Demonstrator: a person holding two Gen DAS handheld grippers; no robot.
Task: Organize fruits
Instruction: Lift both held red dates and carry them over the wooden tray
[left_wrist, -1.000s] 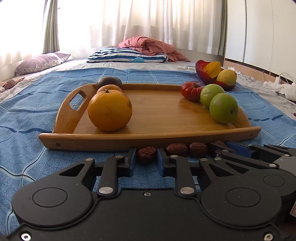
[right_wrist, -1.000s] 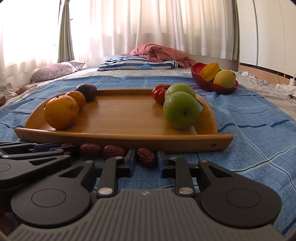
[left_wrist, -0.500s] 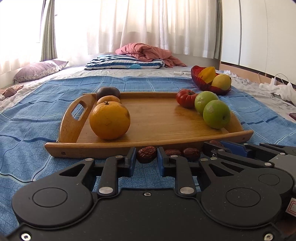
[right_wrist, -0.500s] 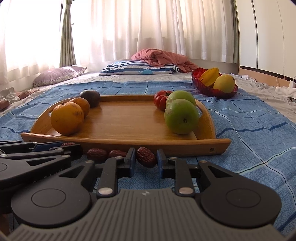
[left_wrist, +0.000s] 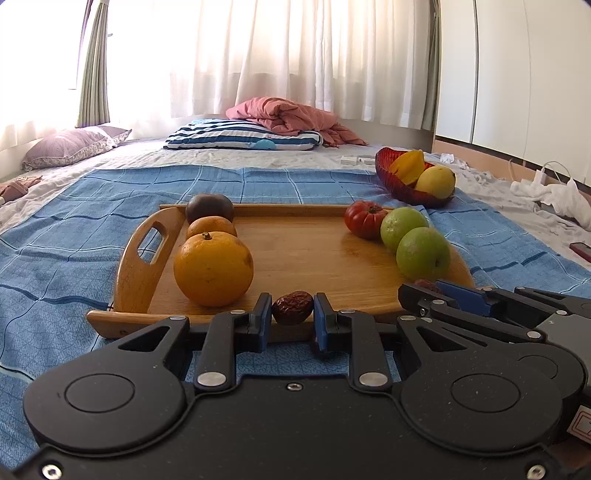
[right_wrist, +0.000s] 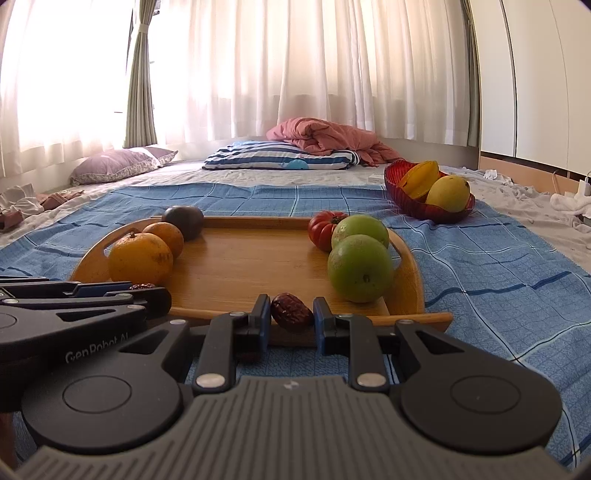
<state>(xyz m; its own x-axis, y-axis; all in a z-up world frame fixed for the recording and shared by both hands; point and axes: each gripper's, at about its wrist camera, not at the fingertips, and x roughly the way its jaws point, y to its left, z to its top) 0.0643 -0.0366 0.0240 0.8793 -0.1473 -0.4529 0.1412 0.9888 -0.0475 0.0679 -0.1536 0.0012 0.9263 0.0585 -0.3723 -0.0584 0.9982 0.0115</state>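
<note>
The left gripper (left_wrist: 292, 320) pinches a wrinkled red date (left_wrist: 293, 307) between its blue pads, holding it just above the near rim of the wooden tray (left_wrist: 295, 258). The right gripper (right_wrist: 291, 320) likewise clamps a second red date (right_wrist: 291, 309) at the same near rim, a little toward the tray's right end (each gripper also shows side-on in the other's view, and each time only a sliver of its date peeks past the pads).

The tray lies on a blue checked bedspread (left_wrist: 55, 258). On the tray, along its left handle end, sit a large orange (left_wrist: 213, 269), a smaller orange (left_wrist: 211, 227) behind it, and a dark purple passion fruit (left_wrist: 209, 208) at the far left corner. Along the tray's right end sit two green apples, one near (left_wrist: 423, 253) and one behind it (left_wrist: 403, 227), with a ribbed red tomato (left_wrist: 364, 219) beyond them.

Past the tray's far right corner stands a red glass bowl (left_wrist: 402, 188) holding a yellow mango (left_wrist: 435, 182) and a starfruit (left_wrist: 409, 168). Well beyond the tray lie a striped pillow (left_wrist: 243, 134) and a crumpled pink blanket (left_wrist: 291, 116).
</note>
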